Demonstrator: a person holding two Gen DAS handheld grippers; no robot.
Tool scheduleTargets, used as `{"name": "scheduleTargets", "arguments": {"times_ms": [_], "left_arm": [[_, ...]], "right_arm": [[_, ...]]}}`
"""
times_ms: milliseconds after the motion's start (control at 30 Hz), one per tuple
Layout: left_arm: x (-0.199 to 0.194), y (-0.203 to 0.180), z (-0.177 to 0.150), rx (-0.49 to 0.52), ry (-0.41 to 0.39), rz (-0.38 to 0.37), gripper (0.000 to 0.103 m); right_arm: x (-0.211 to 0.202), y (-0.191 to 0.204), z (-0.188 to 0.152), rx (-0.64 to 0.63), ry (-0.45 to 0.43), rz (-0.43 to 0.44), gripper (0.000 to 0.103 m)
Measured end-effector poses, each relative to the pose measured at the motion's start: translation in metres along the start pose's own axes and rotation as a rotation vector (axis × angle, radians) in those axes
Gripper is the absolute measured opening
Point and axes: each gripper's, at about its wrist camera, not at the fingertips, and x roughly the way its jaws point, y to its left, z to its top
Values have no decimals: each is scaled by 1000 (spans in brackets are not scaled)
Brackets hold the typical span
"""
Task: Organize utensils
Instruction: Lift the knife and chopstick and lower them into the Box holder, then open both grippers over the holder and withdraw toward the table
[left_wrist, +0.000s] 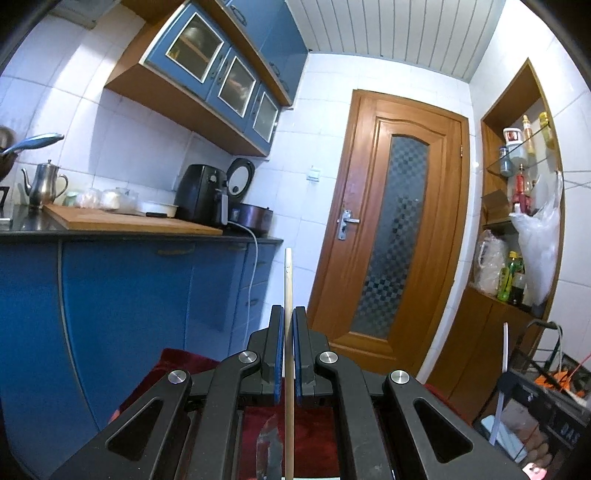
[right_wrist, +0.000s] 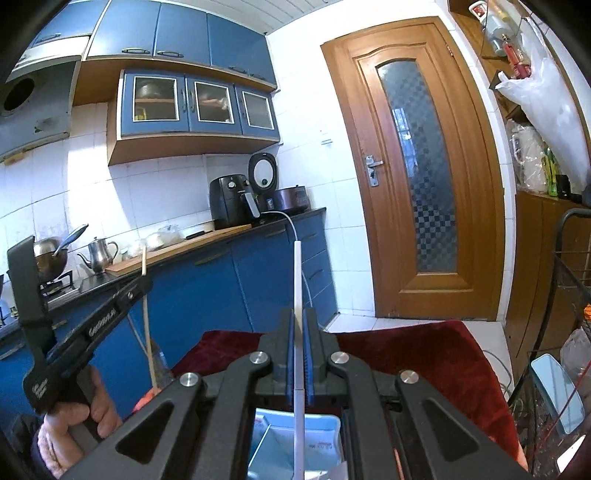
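Risks first. Both sticks are pinched near mid-length w/ long free ends, so either could pivot or slip in the pads if swung quick. Both grippers are held up, pointing abt level into the room w/ blue cabinets ahead; a tip could clip the cabinets, or the two sticks could cross, since the hands are near each other.

L gripper (left_wrist: 289, 314): jaws nearly together, clamped on a wooden chopstick (left_wrist: 288, 280). It runs straight along the gap, top end poking past the fingertips, lower end trailing back under the body. Landmark = red cloth (left_wrist: 317, 435): chopstick is above it, not touching as far as I can tell. Something clear and glassy sits on the cloth beside the lower end; can't ID.

R gripper (right_wrist: 298, 314): jaws also narrow, holding a white stick (right_wrist: 297, 273), likely another utensil. Tip juts beyond the fingertips; tail hangs over a pale blue tray (right_wrist: 328, 424) on the red cloth, directly under the gripper.

From R view, a hand (right_wrist: 79, 410) grips the L tool's handle, left of the cloth.
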Motion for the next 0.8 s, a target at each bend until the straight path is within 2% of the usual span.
{"name": "scheduleTargets", "arguments": {"times_ms": [300,467,700,800], "left_arm": [[3,1,-26,19,39,-2,4],[-3,2,-32,18,43,-4,4],[-14,2,-34,39,54,-28,4],[-18,2,-32,38,68,-42,14]], "right_arm": [[22,3,-19,-22,7,1,6],[26,9,-31,-78,46,-15,6],[23,10,-36,-82,92,21,7],[19,11,-36,-72,90,35,9]]}}
